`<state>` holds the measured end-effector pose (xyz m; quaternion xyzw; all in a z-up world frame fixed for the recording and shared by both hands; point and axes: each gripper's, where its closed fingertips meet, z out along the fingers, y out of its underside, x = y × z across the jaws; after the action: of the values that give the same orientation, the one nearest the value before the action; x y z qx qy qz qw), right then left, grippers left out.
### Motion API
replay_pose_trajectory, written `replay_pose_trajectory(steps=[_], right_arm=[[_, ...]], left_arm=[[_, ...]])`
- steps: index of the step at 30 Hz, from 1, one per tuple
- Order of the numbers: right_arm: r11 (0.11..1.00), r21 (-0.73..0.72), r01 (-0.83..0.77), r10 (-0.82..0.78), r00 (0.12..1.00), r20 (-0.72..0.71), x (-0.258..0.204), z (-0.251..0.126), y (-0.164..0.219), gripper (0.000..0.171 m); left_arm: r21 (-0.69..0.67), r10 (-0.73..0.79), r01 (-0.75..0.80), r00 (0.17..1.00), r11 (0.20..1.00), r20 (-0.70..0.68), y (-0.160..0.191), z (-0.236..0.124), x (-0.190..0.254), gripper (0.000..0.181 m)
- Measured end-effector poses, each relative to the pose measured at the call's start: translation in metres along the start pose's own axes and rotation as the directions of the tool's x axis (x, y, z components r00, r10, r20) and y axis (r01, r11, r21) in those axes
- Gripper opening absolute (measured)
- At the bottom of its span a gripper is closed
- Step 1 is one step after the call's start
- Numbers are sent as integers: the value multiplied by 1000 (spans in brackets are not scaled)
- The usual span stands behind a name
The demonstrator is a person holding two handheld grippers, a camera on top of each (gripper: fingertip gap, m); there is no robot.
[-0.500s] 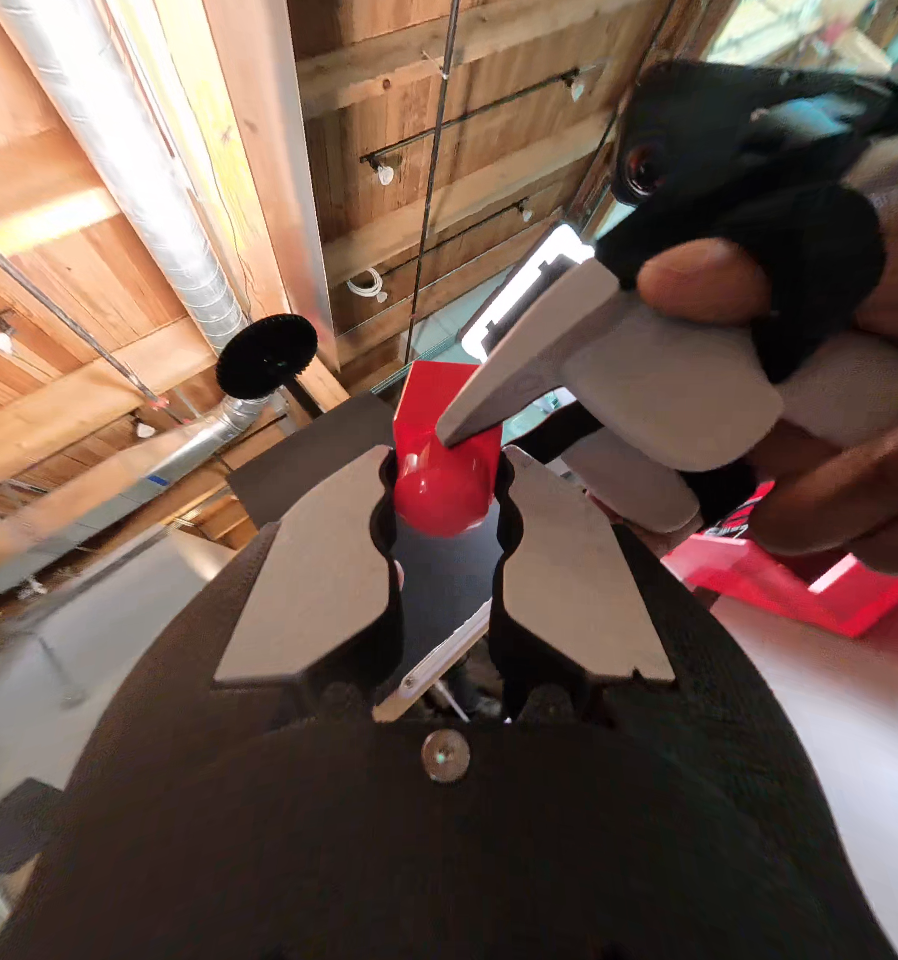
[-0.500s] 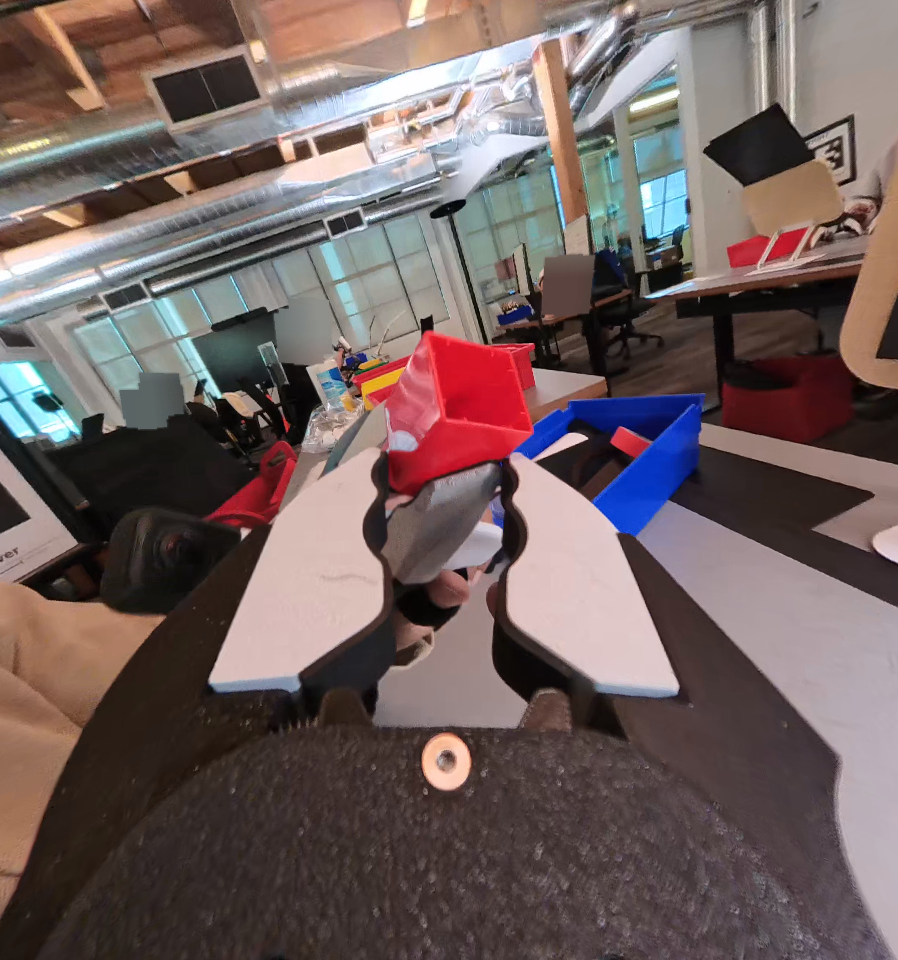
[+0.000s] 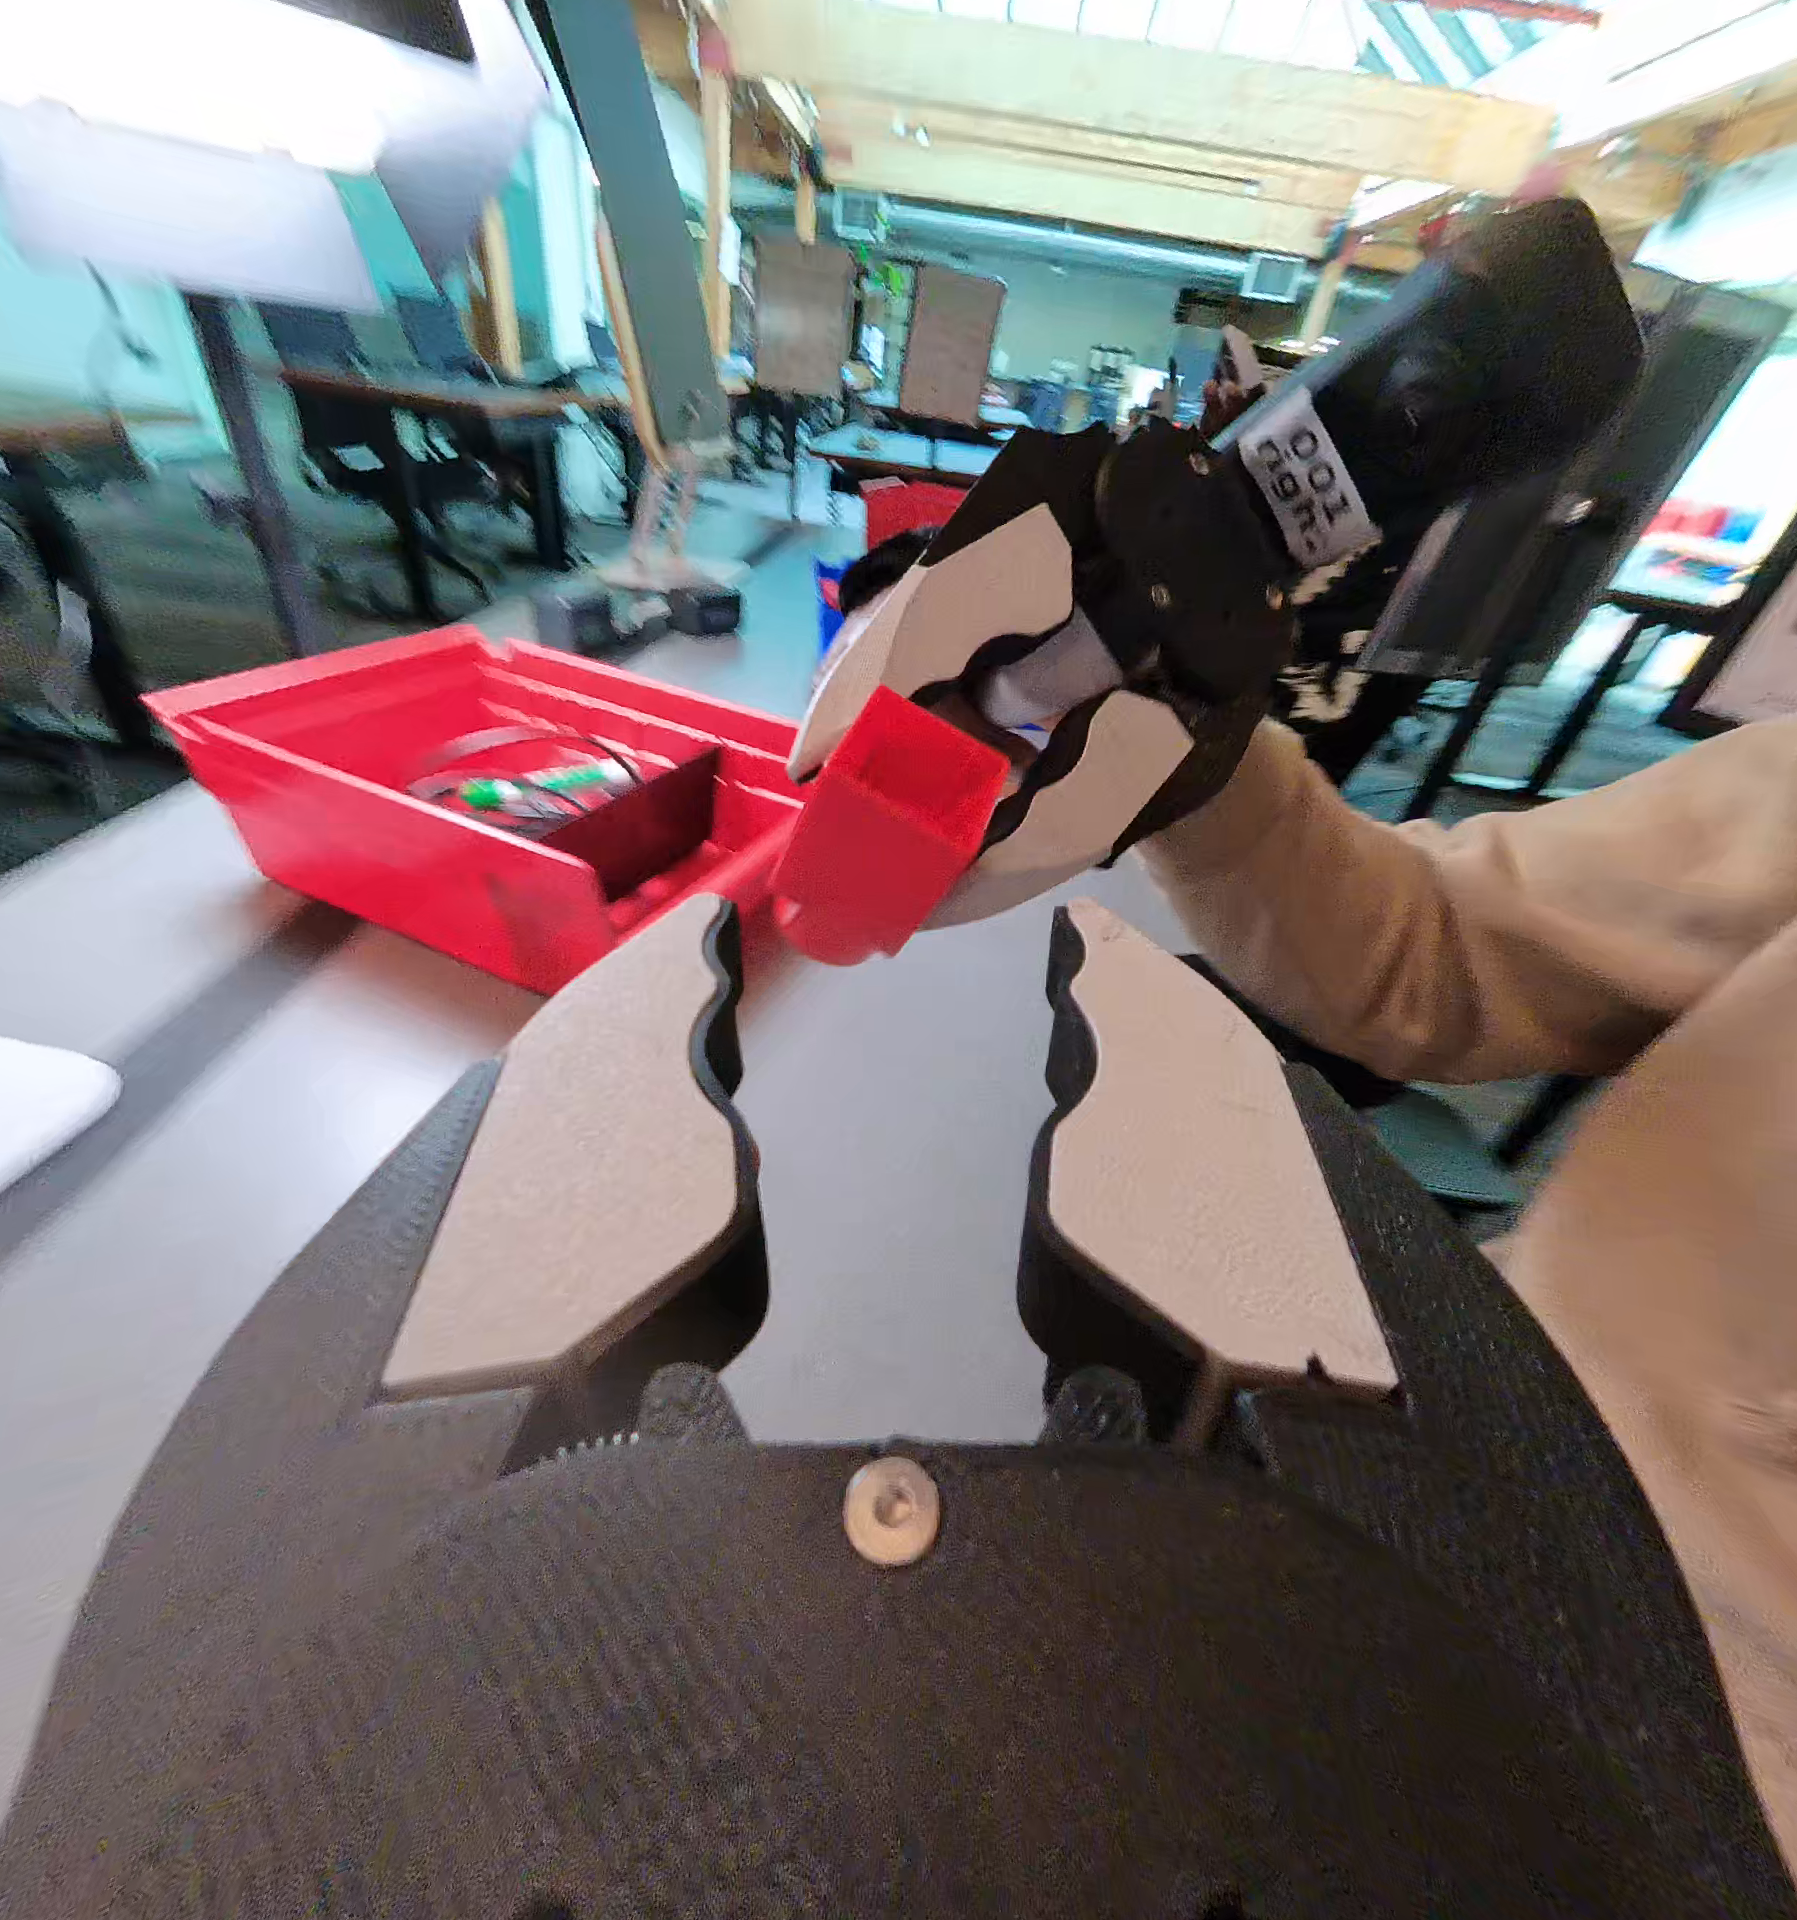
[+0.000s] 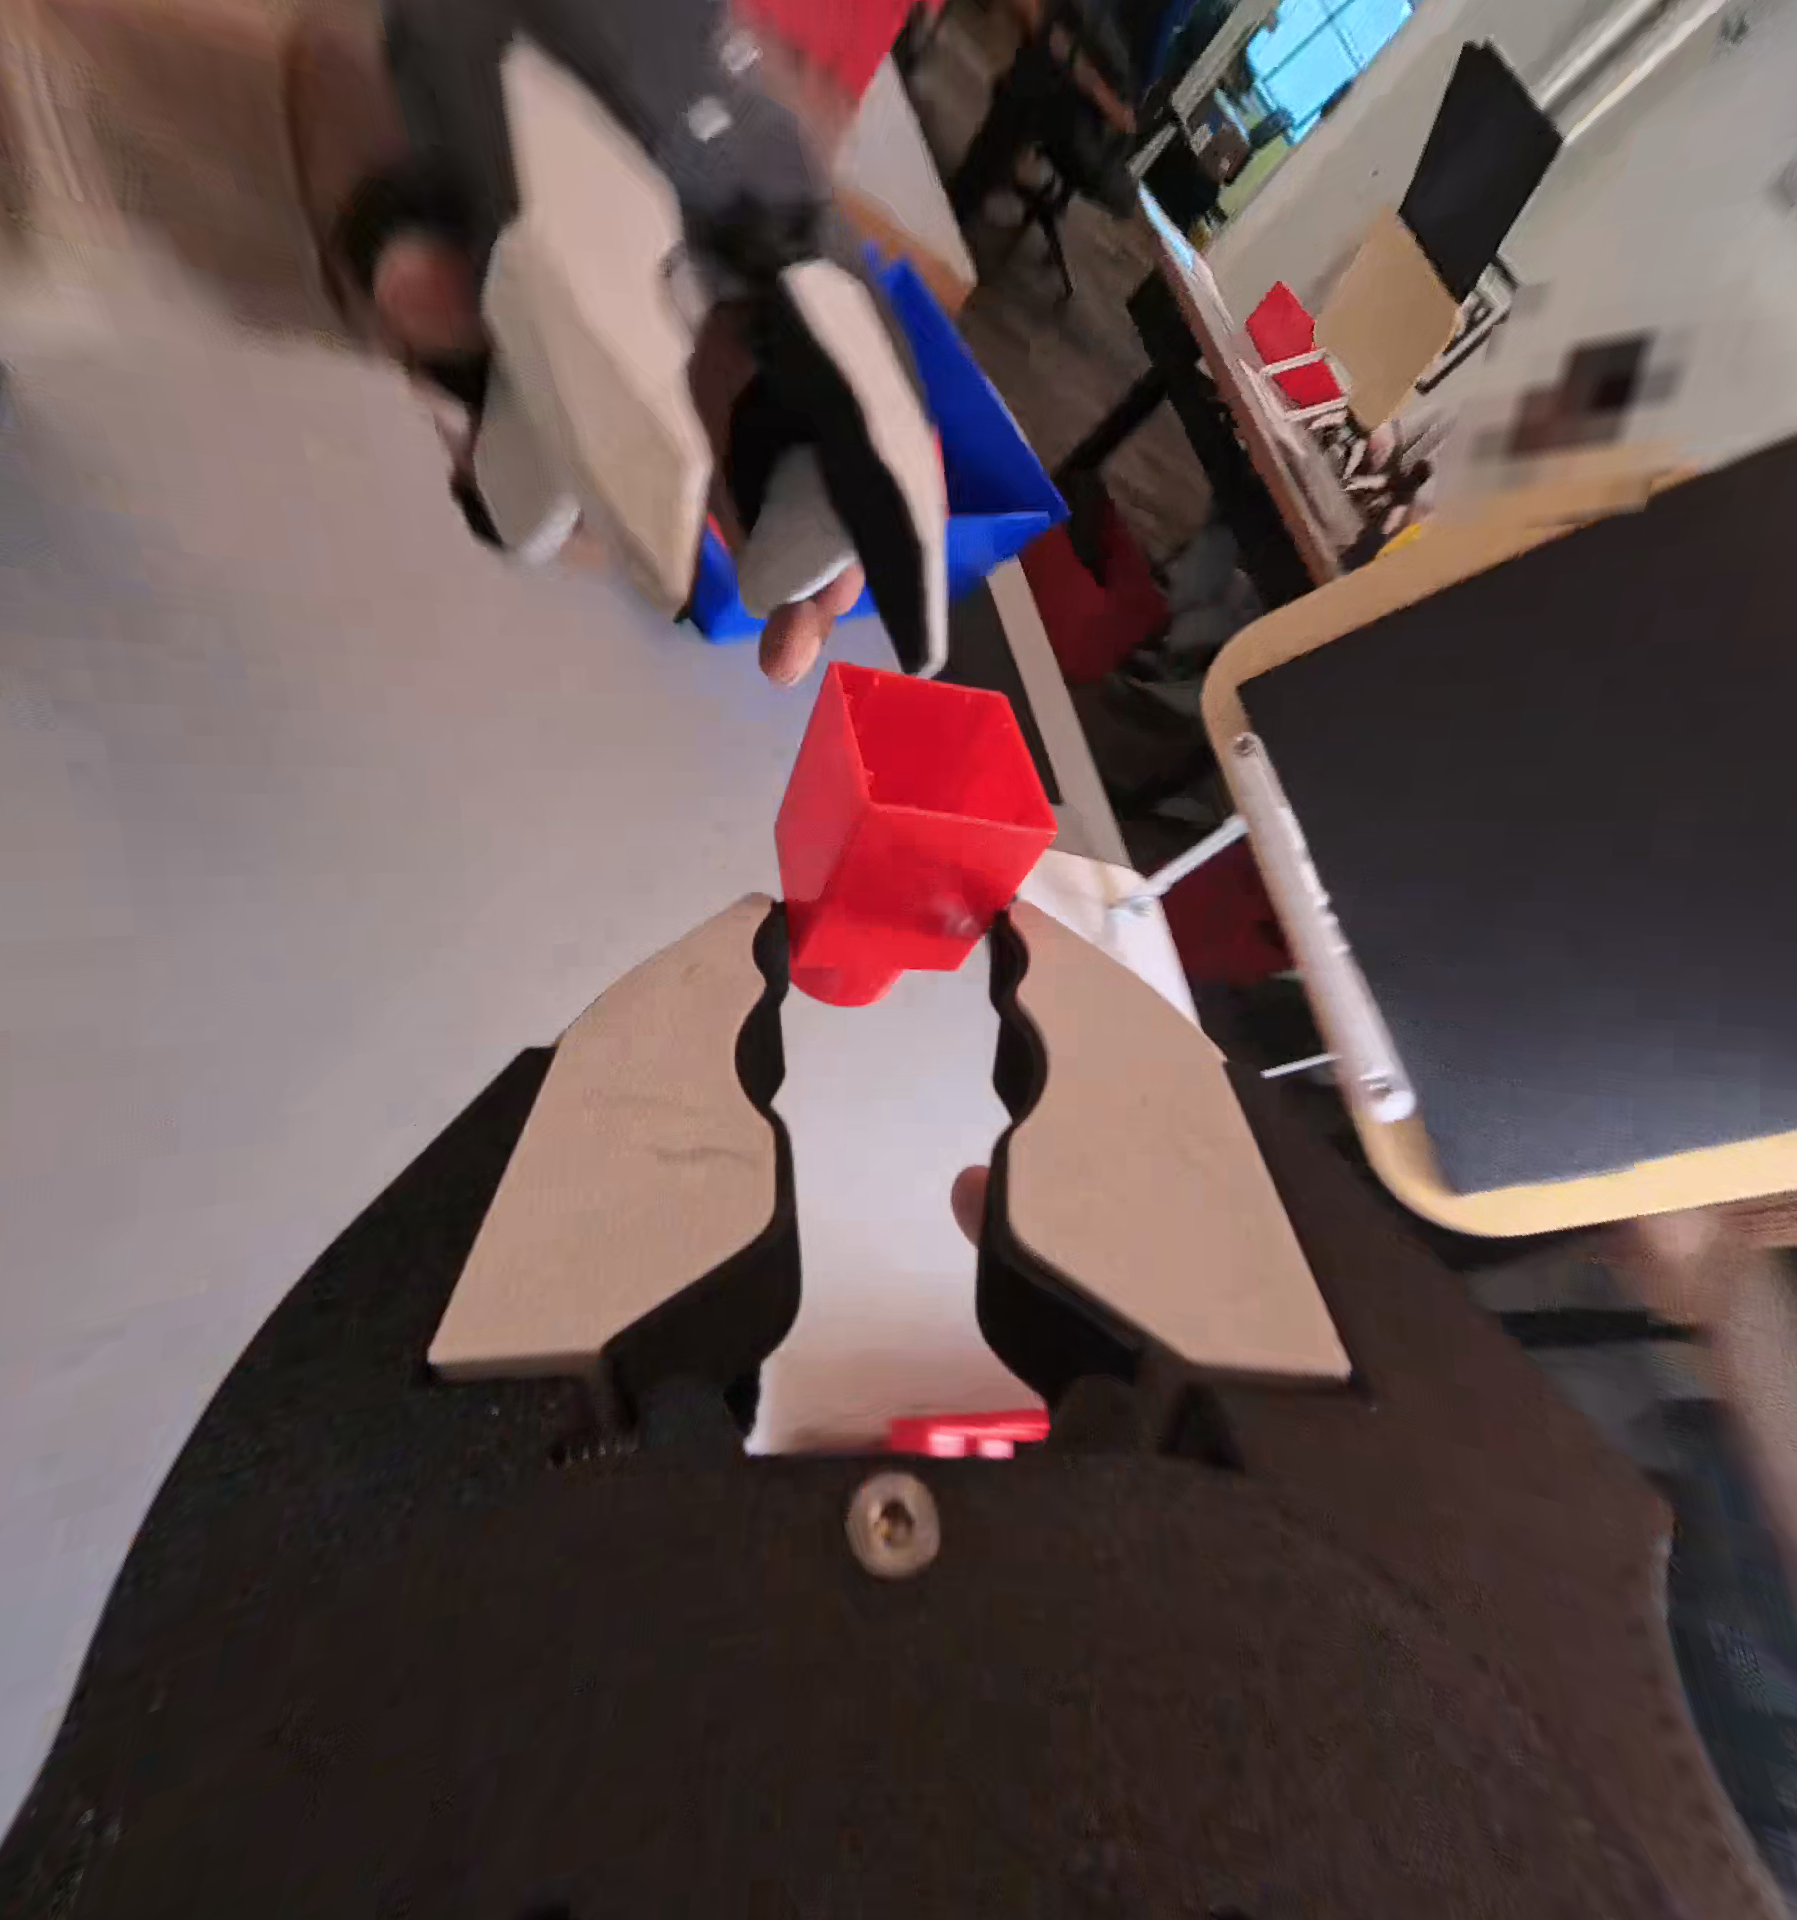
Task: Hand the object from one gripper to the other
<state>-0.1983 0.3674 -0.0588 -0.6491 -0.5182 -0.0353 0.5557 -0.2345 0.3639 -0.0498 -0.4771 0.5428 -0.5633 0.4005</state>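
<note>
The right gripper [image 4: 889,920] pinches the little red box [image 4: 909,831] — the left gripper [image 3: 889,920] gapes empty, so it should just back off.

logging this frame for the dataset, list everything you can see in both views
small red plastic open-topped box: 1, red, clamped between the right gripper's fingertips above the table
red plastic bin: 1, red, on the table ahead of the left gripper, holds a coiled cable and a black divider
blue plastic bin: 1, blue, on the table behind the left gripper
grey table: 1, pale grey, under both grippers
black board with wood edge: 1, right side of the right wrist view
beige sleeve: 1, on the arm holding the right gripper
left gripper: 1, open, empty
right gripper: 1, shut on the box
</note>
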Motion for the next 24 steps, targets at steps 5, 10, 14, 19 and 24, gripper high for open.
replay_pose_trajectory(steps=[5,10,14,19,24], right_arm=[[938,7,347,-340,922,-187,-5,22,-12,37],[814,-13,581,-542,752,-374,-10,33,-26,37],[779,8,628,-555,694,-459,-16,38,-34,37],[933,209,294,-203,906,-372,3,30,-31,37],[628,371,-684,586,729,353,20,10,-38,61]], left_arm=[[-69,-370,364,916,929,-152,18,6,1,75],[-4,-517,536,812,844,-272,6,-6,-5,75],[-9,-472,486,845,874,-250,7,-8,-5,64],[113,-106,104,994,988,13,-15,-17,-18,63],[77,401,-457,839,886,366,-44,-35,-18,64]])
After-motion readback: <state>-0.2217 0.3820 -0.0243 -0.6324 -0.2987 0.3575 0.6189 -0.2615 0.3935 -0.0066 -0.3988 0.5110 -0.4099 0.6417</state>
